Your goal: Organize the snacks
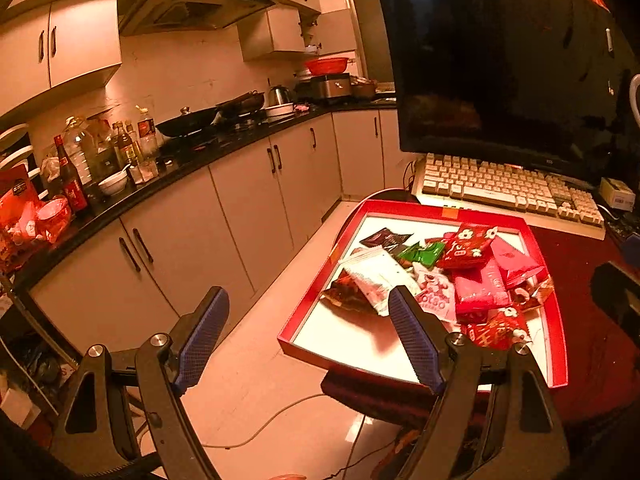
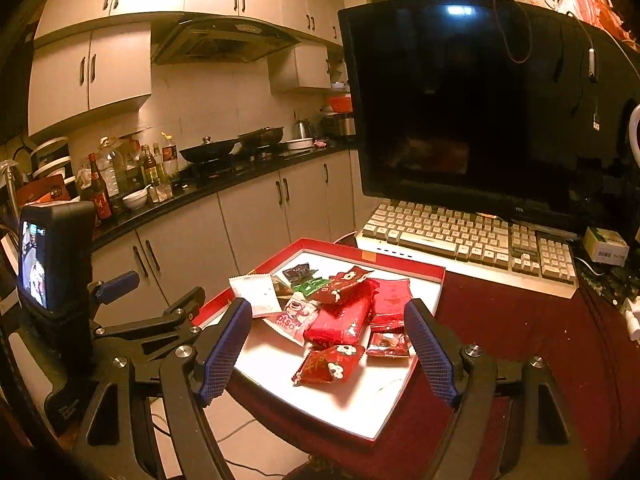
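Red cardboard forms the rim of the shallow tray (image 2: 362, 255) that sits on the dark red table (image 2: 500, 320), at the lower middle of the right wrist view and the lower right of the left wrist view. On its white floor lies a loose heap of snack packets (image 2: 340, 312): mostly red ones, a pink packet (image 2: 294, 320), a green packet (image 2: 310, 285), a dark packet (image 2: 298, 272) toward the far edge, and a white packet (image 2: 256, 294) that overhangs the tray's left rim. One red packet (image 2: 328, 365) lies apart at the near side of the heap.

The right gripper (image 2: 328, 350) hovers in front of the tray with its blue-padded jaws spread wide, holding nothing. The left gripper (image 1: 308, 336) hangs by the tray's left edge, jaws likewise spread and empty, one blue pad over the floor and the other overlapping the white packet in view.

Behind the tray stand a beige keyboard (image 2: 472, 236) and a dark monitor (image 2: 460, 100). Kitchen cabinets (image 2: 248, 216) fill the left of both views.
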`<state>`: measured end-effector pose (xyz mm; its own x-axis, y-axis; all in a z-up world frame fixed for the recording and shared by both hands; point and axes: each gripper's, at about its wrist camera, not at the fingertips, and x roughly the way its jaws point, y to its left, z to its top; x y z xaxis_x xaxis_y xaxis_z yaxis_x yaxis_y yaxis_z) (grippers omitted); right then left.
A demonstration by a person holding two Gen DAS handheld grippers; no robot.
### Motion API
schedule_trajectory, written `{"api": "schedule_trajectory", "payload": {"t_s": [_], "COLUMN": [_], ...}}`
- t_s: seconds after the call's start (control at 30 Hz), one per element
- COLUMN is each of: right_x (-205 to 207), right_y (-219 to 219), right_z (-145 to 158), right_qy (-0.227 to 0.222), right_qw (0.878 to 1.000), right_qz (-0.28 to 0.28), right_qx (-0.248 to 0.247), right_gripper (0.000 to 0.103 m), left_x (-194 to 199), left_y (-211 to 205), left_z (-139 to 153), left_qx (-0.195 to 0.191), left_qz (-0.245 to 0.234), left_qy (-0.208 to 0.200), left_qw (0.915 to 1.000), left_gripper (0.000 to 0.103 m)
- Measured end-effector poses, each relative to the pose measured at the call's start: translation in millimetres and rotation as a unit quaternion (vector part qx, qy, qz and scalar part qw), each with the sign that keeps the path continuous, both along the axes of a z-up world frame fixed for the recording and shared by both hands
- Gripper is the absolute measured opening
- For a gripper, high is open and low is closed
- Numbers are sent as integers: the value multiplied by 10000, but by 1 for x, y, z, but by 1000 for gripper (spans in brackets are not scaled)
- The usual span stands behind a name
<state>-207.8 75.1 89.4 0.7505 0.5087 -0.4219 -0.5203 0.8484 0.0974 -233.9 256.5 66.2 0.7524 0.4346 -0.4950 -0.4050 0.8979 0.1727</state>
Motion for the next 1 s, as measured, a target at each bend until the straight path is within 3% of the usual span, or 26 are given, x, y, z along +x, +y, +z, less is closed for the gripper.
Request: {"api": "schedule_trajectory", "payload": {"t_s": [1.0], "right_x": [-17], "right_y": [4], "right_z": [-2], "right_qy": [-407], "right_qw": [9990], "right_qz": [39], "right_qx": [-157], "right_gripper": [84], "left_x": [-7], "left_y": [-2], "left_z": [-8], "left_qx": [212], "left_qz": [27], "left_qy": [103], "left_qw": [9997], "left_gripper": [83]}}
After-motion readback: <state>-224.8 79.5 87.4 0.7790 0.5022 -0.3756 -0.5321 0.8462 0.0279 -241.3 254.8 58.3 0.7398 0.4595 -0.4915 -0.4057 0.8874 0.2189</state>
